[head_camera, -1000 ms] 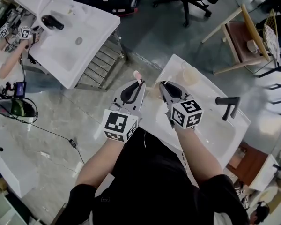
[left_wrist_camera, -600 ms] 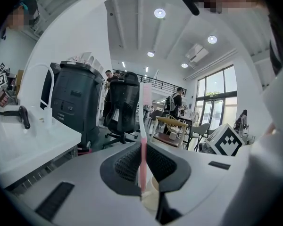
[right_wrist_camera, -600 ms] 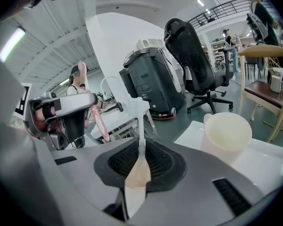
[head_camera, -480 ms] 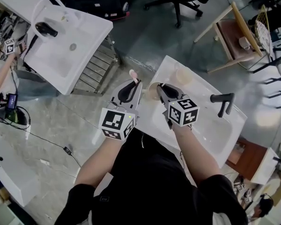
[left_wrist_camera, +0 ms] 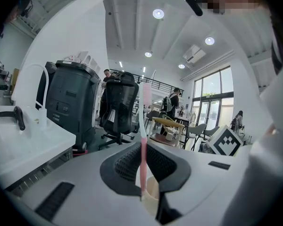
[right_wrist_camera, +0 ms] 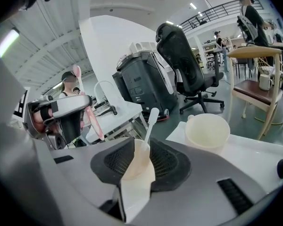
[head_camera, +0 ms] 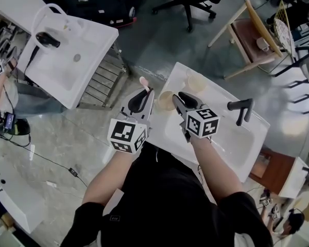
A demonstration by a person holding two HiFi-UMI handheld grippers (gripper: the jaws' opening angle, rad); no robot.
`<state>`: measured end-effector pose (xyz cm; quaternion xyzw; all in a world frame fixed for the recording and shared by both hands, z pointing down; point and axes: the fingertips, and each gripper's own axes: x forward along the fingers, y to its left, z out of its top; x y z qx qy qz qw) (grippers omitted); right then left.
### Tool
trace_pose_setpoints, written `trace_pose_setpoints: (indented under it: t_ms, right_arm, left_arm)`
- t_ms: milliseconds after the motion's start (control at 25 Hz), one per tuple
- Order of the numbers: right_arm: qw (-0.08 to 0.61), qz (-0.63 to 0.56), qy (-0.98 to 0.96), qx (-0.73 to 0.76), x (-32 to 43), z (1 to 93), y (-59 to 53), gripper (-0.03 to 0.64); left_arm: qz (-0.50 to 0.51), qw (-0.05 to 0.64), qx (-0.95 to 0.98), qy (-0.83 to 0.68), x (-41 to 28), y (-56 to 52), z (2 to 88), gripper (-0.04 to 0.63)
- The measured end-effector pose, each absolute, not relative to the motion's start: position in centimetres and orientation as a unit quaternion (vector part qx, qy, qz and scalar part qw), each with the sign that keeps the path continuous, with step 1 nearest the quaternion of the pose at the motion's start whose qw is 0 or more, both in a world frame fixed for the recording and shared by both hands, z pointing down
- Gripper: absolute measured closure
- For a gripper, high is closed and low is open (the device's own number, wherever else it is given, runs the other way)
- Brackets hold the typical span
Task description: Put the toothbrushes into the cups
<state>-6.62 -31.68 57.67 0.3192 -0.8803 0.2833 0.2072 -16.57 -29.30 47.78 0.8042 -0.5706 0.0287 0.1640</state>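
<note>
My left gripper (head_camera: 144, 93) is shut on a pink toothbrush (left_wrist_camera: 143, 145), held upright with its head (head_camera: 143, 81) on top, just left of a cream cup (head_camera: 166, 101). My right gripper (head_camera: 178, 99) is at the same cup on the white sink top; its jaws have just been opening. In the right gripper view the cup (right_wrist_camera: 137, 175) lies between the open jaws, and a white toothbrush (right_wrist_camera: 150, 122) stands in it, free of the pads. A second, empty cup (right_wrist_camera: 207, 130) stands farther back (head_camera: 196, 82).
The white sink (head_camera: 224, 138) carries a black faucet (head_camera: 240, 110) at its right. Another sink unit (head_camera: 67, 60) stands to the left across the grey floor. A black office chair (right_wrist_camera: 186, 67) and a wooden chair (head_camera: 257, 32) stand beyond.
The right gripper's jaws stand wider apart than before, with the cup and white toothbrush between them. The left gripper still holds the pink toothbrush upright beside the cup.
</note>
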Motion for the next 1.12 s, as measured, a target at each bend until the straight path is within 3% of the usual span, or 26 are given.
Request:
trace_pose_setpoints:
  t_ms: [280,520,760,1120]
  right_arm:
    - [0.191,0.277,-0.881,0.333,-4.7,55.5,-31.9,0.5]
    - [0.132,0.233,-0.892,0.364,-0.9,48.7,-31.8,0.511]
    - [0.071,0.204,-0.906,0.363,2.4,42.4,-31.2,0.522]
    - [0.035,0.202,-0.9,0.386,6.6,40.1,-29.9,0.522]
  left_arm:
    - [0.032,0.156,0.804,-0.573,-16.2,-29.2,46.4,0.557]
    - [0.041,0.146,0.811,-0.565,-15.2,-29.2,44.1,0.557]
    - [0.037,0.128,0.838,-0.528,-11.5,-29.6,41.5,0.557]
    - [0.042,0.124,0.868,-0.478,-5.3,-30.8,40.0,0.557]
